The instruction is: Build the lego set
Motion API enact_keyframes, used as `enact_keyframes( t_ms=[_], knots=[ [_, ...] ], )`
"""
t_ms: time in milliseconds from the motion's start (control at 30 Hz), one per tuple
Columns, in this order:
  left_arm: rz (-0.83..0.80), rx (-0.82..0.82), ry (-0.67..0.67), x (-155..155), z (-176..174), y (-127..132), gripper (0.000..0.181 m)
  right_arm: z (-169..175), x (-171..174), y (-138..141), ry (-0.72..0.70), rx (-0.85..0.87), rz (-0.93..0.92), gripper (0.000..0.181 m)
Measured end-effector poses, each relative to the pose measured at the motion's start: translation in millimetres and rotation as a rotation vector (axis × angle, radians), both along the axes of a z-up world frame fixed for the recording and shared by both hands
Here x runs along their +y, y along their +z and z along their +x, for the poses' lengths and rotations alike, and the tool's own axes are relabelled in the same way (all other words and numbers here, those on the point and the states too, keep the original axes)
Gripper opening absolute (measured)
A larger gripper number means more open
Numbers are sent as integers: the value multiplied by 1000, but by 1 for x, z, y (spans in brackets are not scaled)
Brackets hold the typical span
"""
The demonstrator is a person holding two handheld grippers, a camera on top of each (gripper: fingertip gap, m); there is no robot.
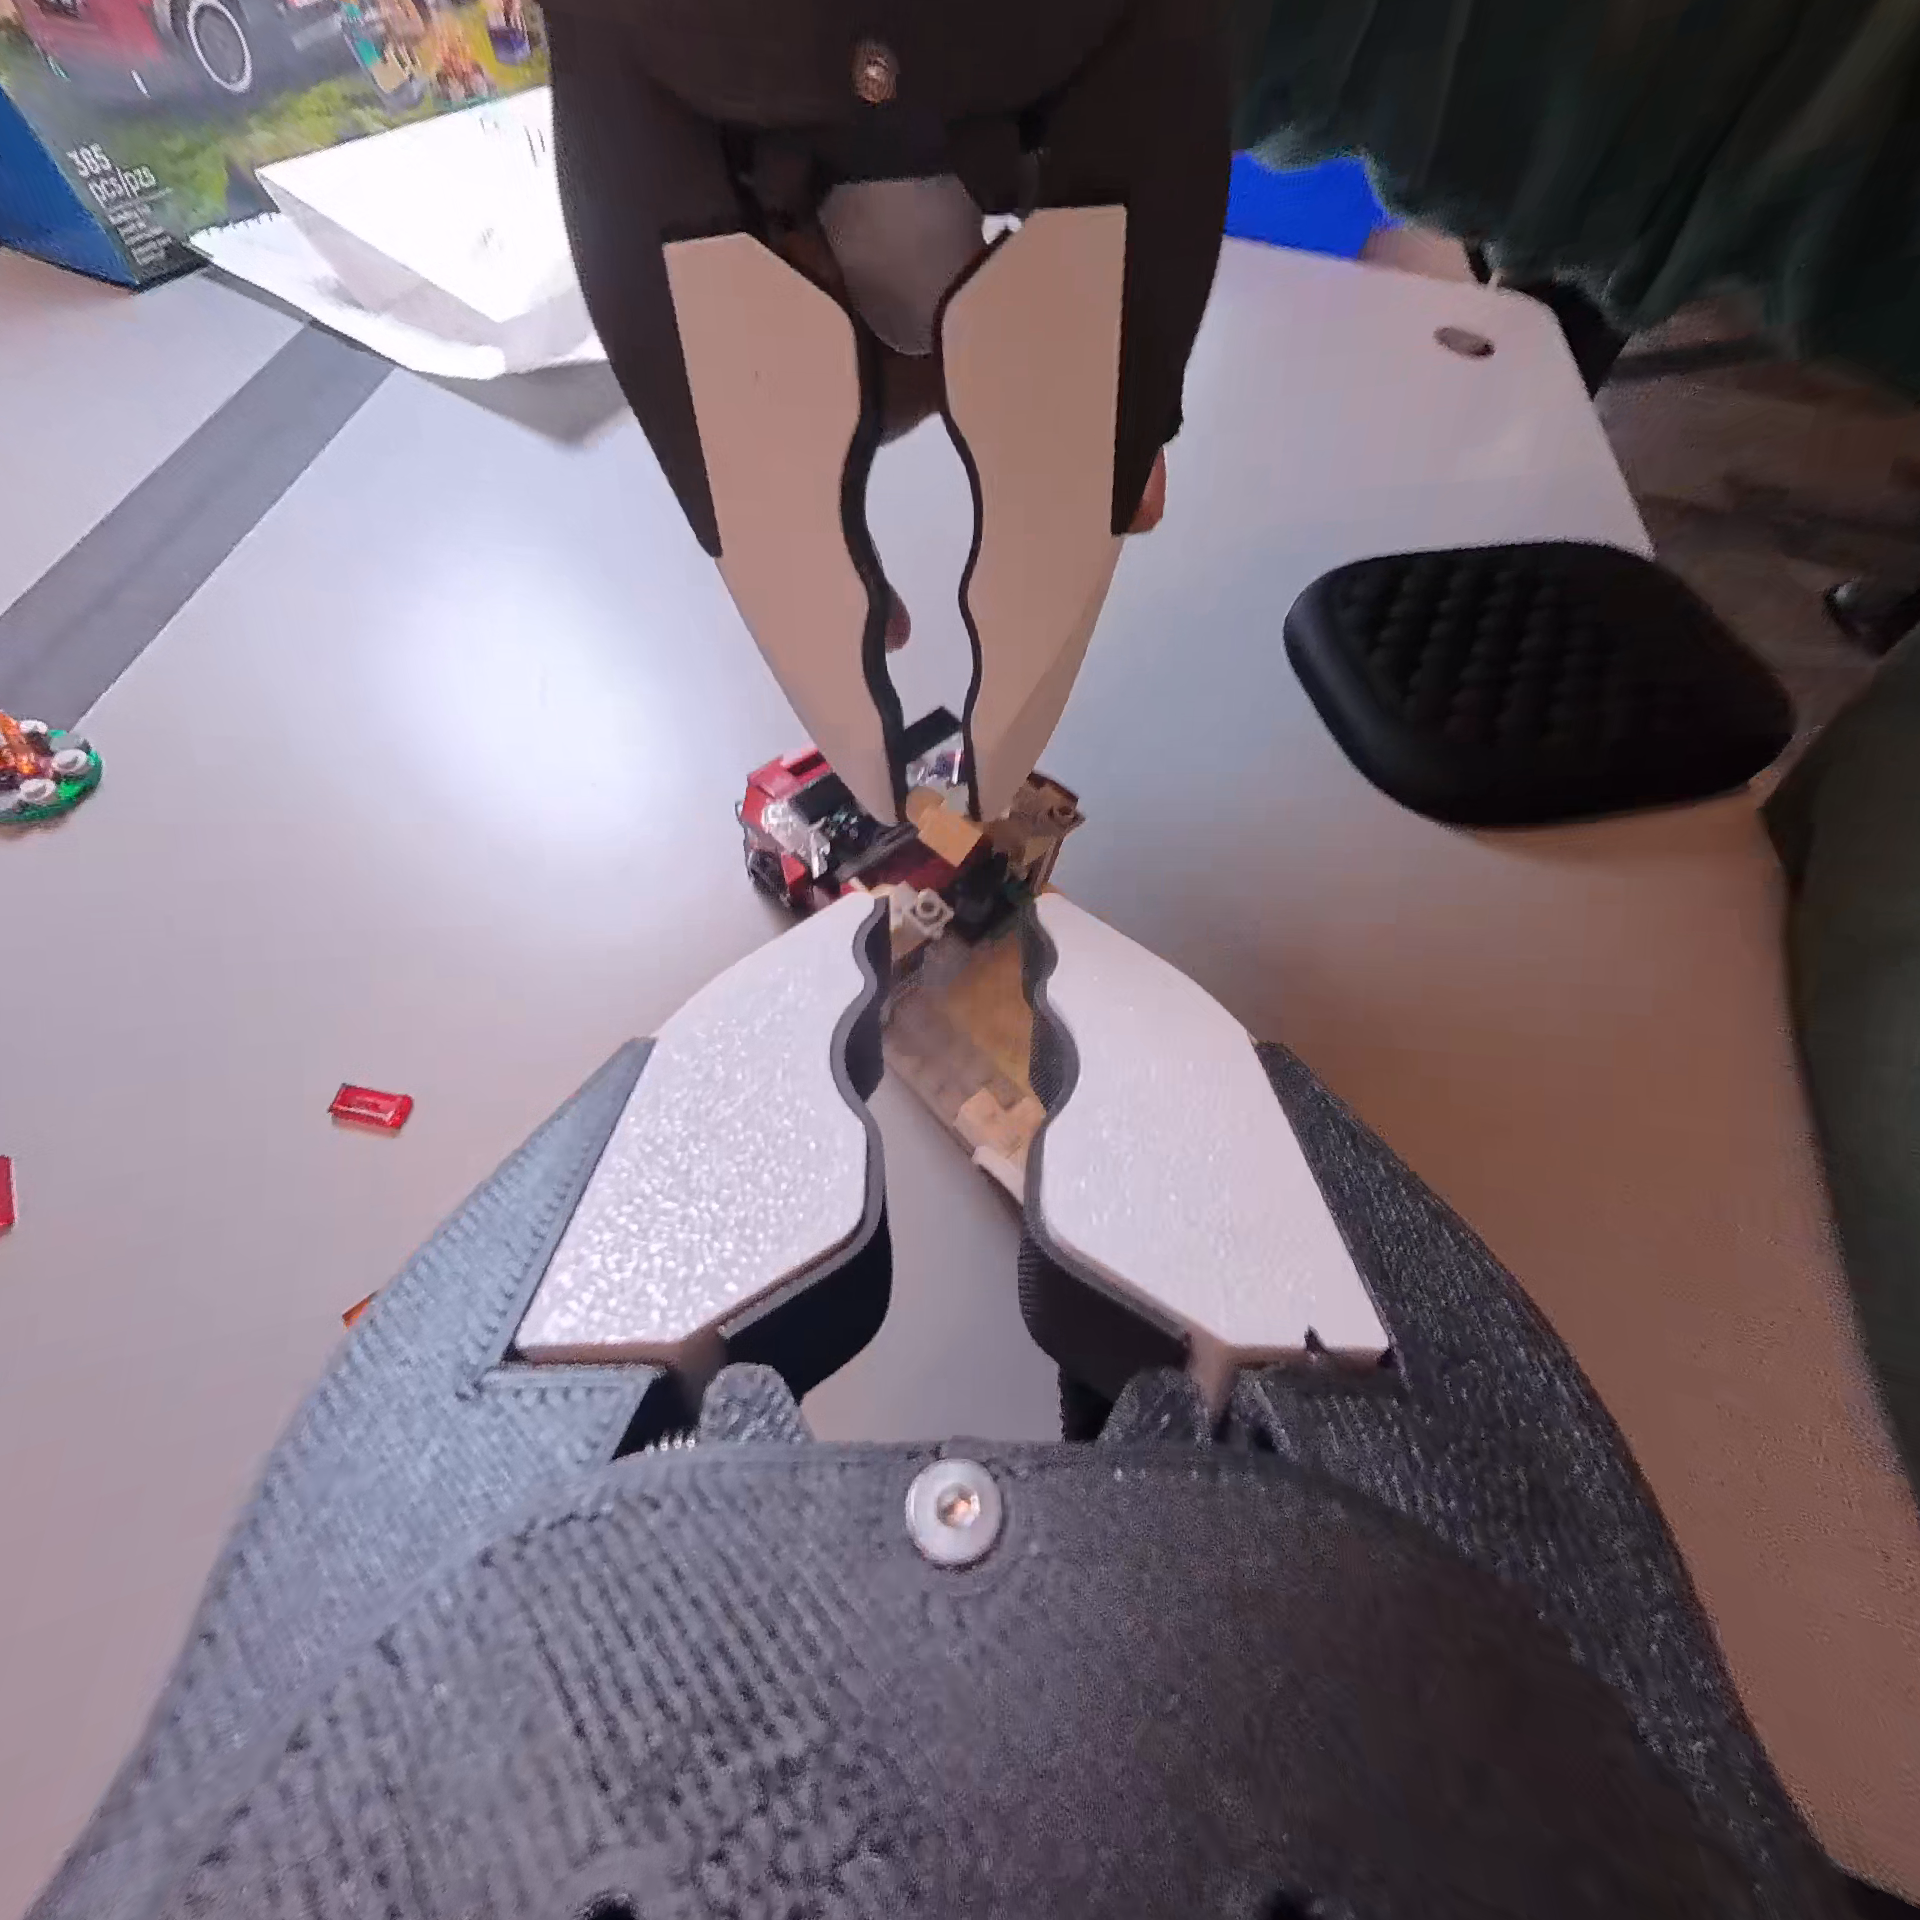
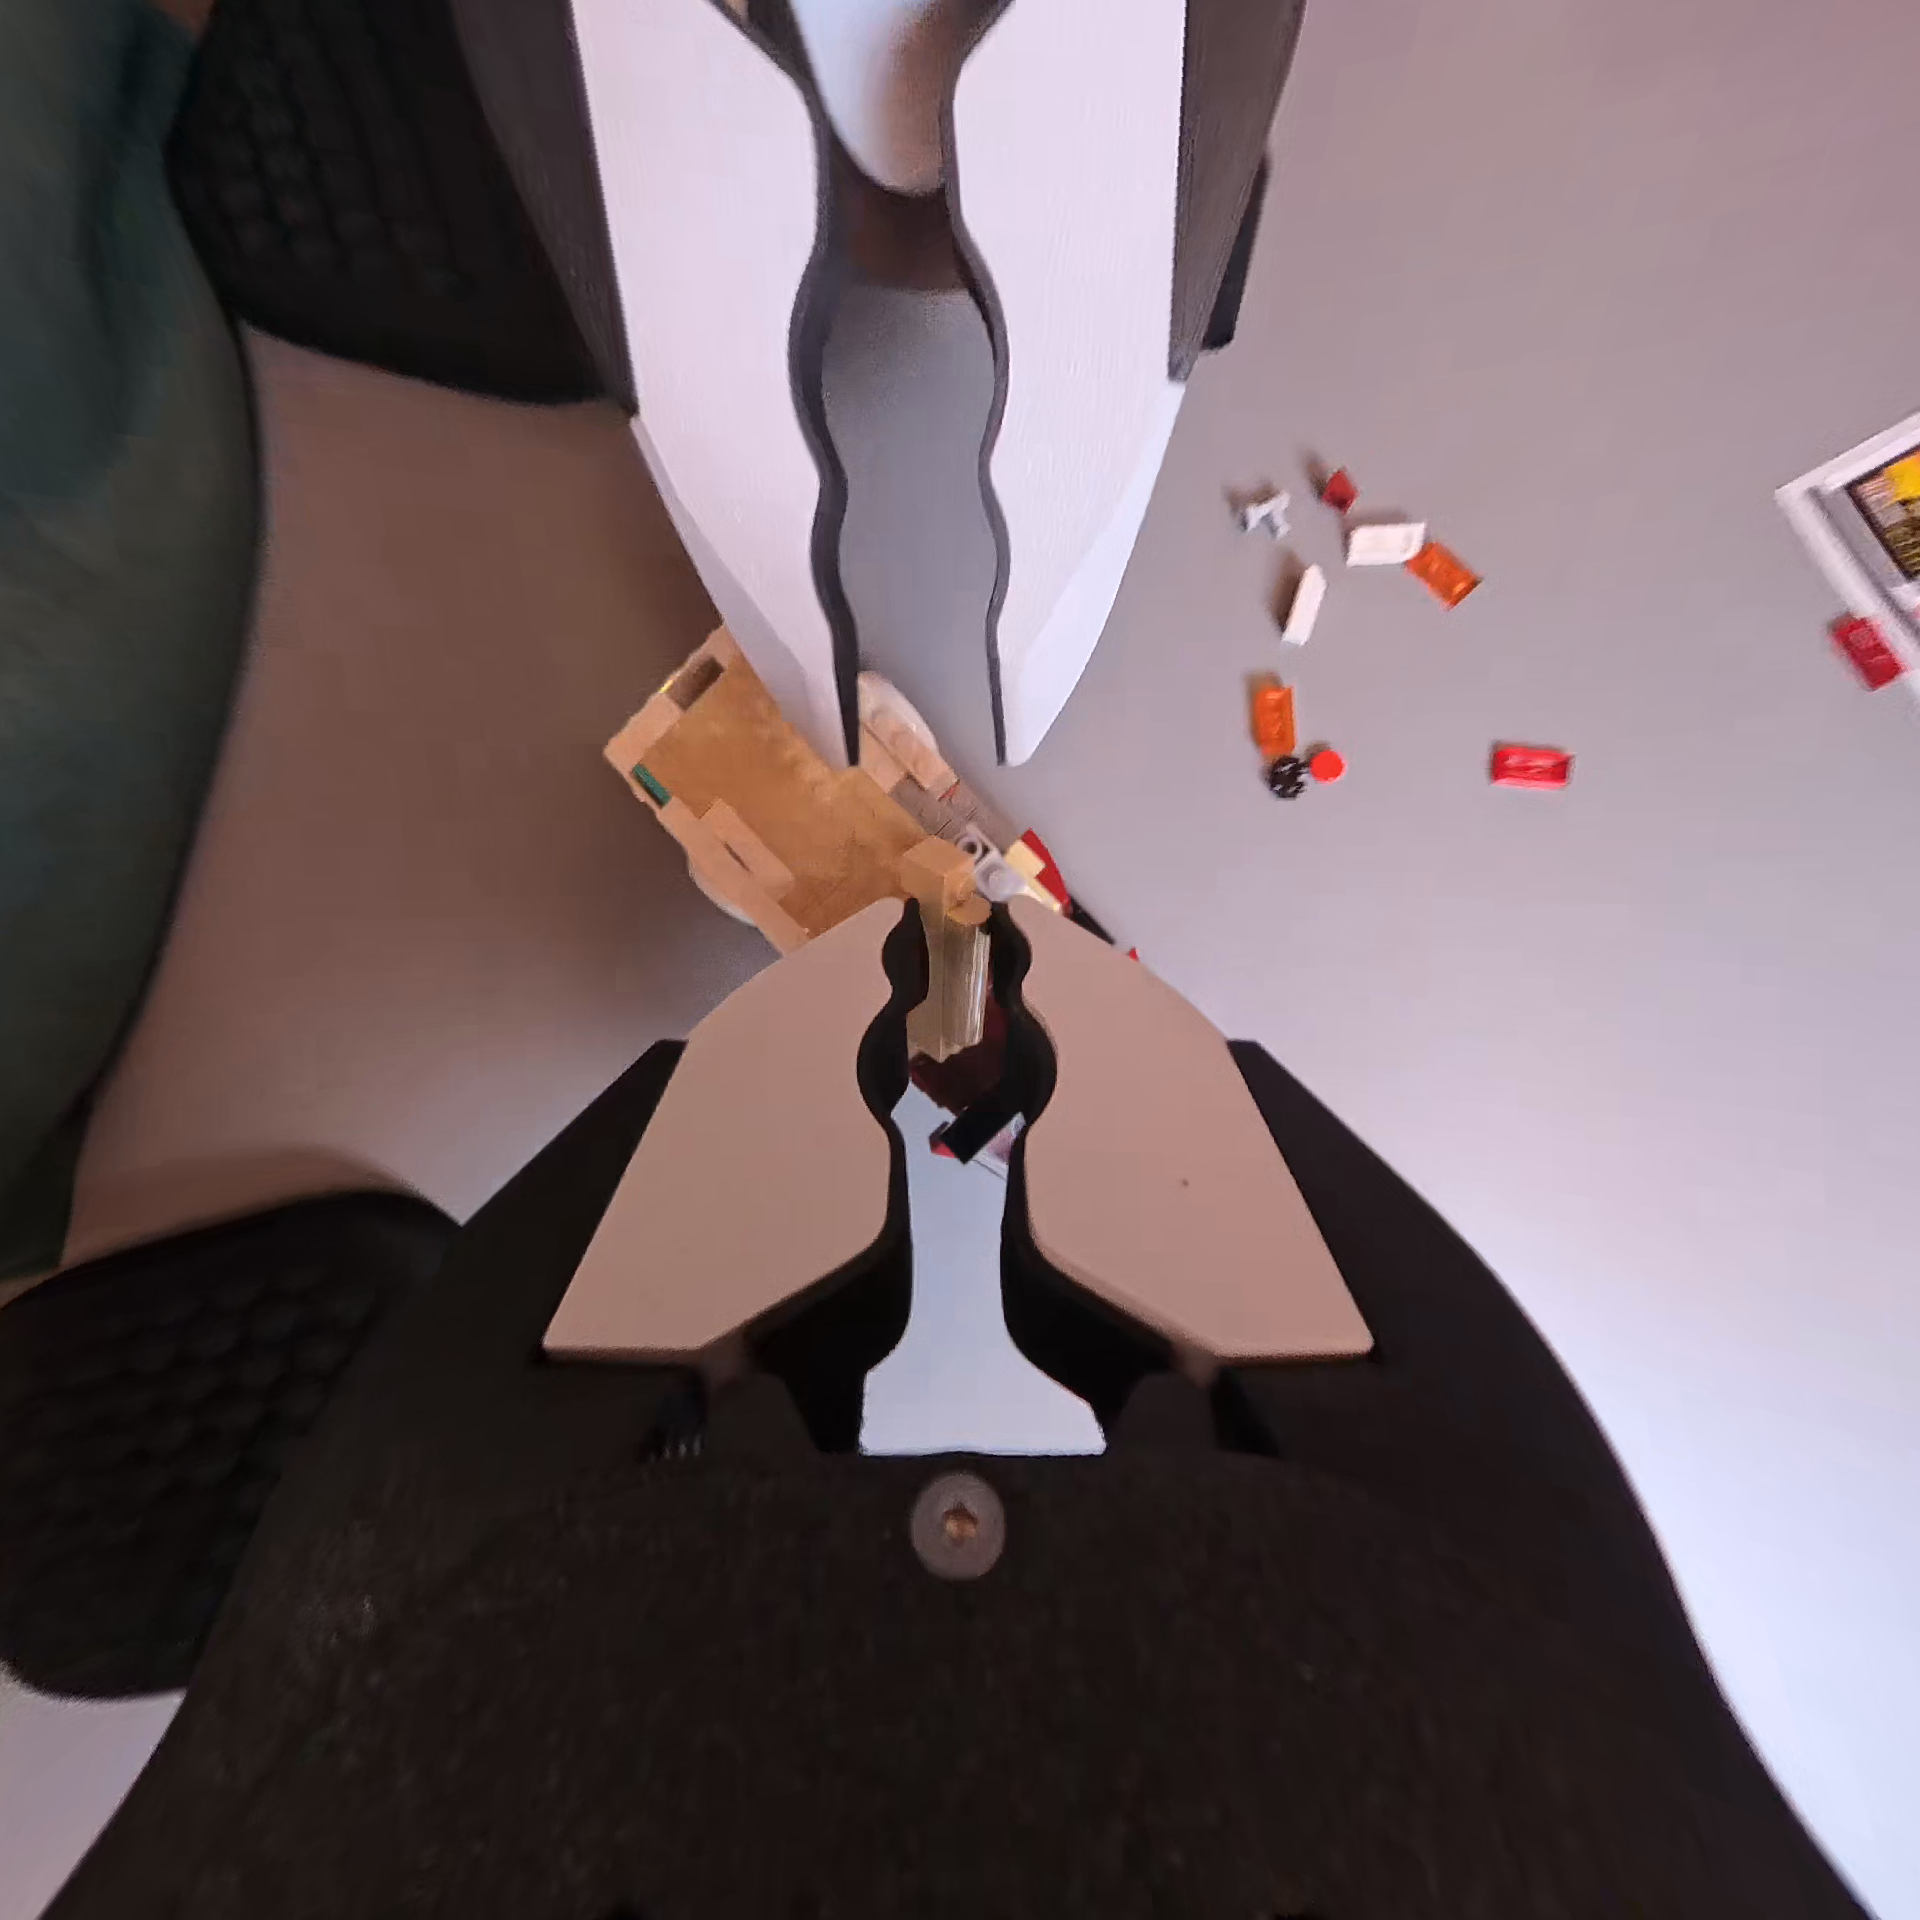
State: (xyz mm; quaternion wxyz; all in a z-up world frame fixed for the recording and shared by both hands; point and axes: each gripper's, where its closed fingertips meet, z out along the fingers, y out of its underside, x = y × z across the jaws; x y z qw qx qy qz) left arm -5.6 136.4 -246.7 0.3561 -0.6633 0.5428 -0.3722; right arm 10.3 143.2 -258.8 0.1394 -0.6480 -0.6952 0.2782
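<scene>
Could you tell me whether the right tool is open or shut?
Shut: the right tool pinches a tan brick above the lego model.

Print on blue box (image 1: 99, 197), unquoted.

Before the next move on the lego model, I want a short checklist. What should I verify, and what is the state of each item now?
1. Left tongs hold the tan lego model: ok, the model sits between the fingers.
2. Right tongs hold a tan brick: ok, it sits between the tips.
3. Brick is lined up with its studs on the model: cannot tell, the tips hide the joint.
4. Red vehicle part rests on the table: ok.
5. Loose pieces lie apart from both tongs: ok.
6. Both views are sharp: not ok, the right wrist view is blurred.
</scene>
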Motion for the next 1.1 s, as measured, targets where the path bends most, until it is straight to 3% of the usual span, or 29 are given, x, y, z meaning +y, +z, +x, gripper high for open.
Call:
enact_keyframes(
  t_ms=[133, 300, 467, 667, 800, 933, 1100],
  knots=[
    [-87, -80, 17, -1, 7, 19, 26, -5, 5, 18, -61, -1, 177, 13],
    [-167, -110, 18, 0, 12, 23, 19, -7, -5, 28, -75, -48, 288, 13],
    [-136, -120, -48, -11, 14, 26, 11, -5, -13, 34, -85, -30, 335, 13],
    [-110, -262, -169, -19, 7, 45, 10, 14, -17, 49, -160, 189, 133, 27],
    [-83, -304, -228, -20, 5, 46, 10, 19, -26, 50, -210, 343, -69, 25],
    [-128, -324, -249, -16, 8, 44, 10, 16, -31, 43, -243, 401, -147, 9],
    [-171, -301, -235, -11, 12, 36, 8, 18, -29, 53, -307, 539, -290, 11]
  ],
)
